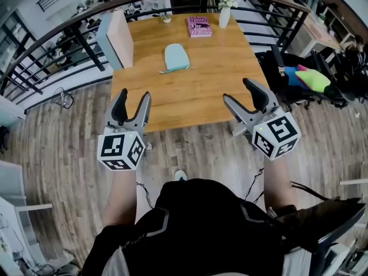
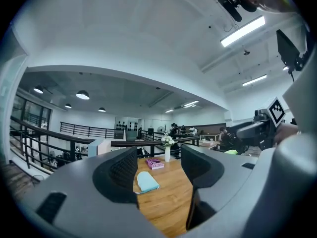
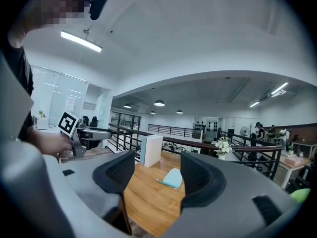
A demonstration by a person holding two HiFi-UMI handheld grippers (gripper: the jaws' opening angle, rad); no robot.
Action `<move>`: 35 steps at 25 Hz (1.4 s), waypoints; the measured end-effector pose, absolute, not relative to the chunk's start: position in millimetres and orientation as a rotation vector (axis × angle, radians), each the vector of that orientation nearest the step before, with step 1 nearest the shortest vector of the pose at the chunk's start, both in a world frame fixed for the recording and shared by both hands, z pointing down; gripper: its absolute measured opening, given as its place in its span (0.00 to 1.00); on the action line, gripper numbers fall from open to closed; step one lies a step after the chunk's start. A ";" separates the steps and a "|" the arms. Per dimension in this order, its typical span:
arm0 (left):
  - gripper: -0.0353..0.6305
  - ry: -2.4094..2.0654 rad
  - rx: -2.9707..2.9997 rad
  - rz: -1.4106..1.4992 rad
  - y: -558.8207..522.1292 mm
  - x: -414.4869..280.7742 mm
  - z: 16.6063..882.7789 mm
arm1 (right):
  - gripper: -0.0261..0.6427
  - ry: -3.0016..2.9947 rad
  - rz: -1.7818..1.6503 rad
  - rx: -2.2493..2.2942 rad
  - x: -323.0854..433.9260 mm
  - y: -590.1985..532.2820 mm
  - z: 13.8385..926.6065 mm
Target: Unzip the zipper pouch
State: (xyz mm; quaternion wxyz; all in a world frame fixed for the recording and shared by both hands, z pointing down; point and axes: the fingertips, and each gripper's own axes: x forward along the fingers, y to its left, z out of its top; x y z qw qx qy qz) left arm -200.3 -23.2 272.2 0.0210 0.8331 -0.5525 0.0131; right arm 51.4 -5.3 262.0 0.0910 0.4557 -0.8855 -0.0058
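Approach step: left gripper [image 1: 134, 94] and right gripper [image 1: 236, 89] gape empty before rectangular wooden table [image 1: 195, 96]; next, reach its pale-blue fabric zipper pouch [image 1: 176, 57].

top [image 1: 201, 211]: black, grey seams | left hand-held gripper [image 1: 133, 95], right hand-held gripper [image 1: 237, 91]: grey, black pads [image 1: 119, 108], white marker cubes [image 1: 121, 150]

1. Wooden desk [image 1: 195, 91] on plank floor [image 1: 57, 137].
2. Pink book [image 1: 199, 26] flat near far edge.
3. Vase of white flowers [image 1: 224, 15] upright, just beside book.
4. White box [image 1: 118, 39] upright at desk's left edge.
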 end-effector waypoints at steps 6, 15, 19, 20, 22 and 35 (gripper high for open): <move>0.47 -1.647 2.601 0.053 -60.9 -214.7 287.6 | 0.48 -2.620 -0.018 1.397 35.8 -43.9 265.5; 0.47 -1.612 2.559 0.056 -108.5 -219.1 306.4 | 0.47 -2.649 0.011 1.338 32.3 -106.9 274.7; 0.47 -1.696 2.512 0.109 -131.5 -212.5 311.7 | 0.46 -2.688 0.023 1.264 38.8 -145.5 283.7; 0.47 -1.718 2.493 0.103 -136.2 -210.7 311.1 | 0.46 -2.695 0.017 1.241 41.7 -154.5 284.9; 0.47 -1.743 2.462 0.073 -146.4 -205.1 306.7 | 0.47 -2.709 -0.015 1.191 48.8 -174.6 284.2; 0.47 -1.920 2.331 0.240 -202.2 -170.8 321.1 | 0.46 -2.795 -0.073 0.831 66.4 -273.9 316.8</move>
